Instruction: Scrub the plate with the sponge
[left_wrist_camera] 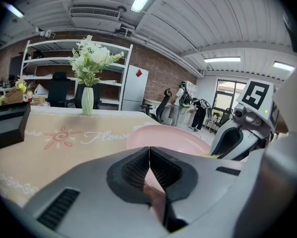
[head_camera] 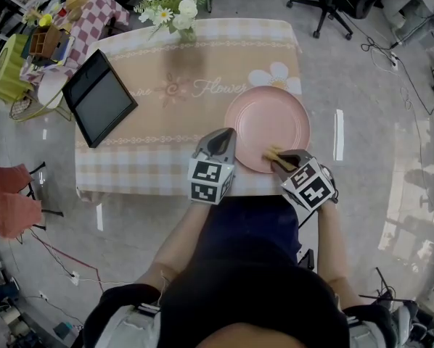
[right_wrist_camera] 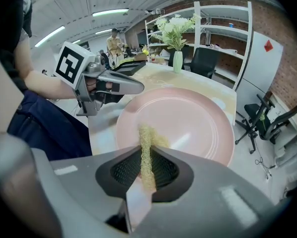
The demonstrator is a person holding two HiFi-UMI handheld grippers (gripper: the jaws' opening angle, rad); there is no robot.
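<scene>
Right gripper (right_wrist_camera: 147,170) jaws were clamped on a thin yellow mesh sponge (right_wrist_camera: 146,140), whose tip lay on the lower edge of the round pink plate (right_wrist_camera: 188,115) at frame centre. Left gripper (left_wrist_camera: 149,157) jaws were together, empty, at the plate's left rim. Scrubbing appeared barely begun, with most of the surface left to cover.

Plate (head_camera: 268,125) pink, sponge (head_camera: 275,155) yellow. Counter (head_camera: 166,122) cloth peach, checked border, white flower print. Tablet (head_camera: 99,98) black, bouquet (head_camera: 177,2) white.
</scene>
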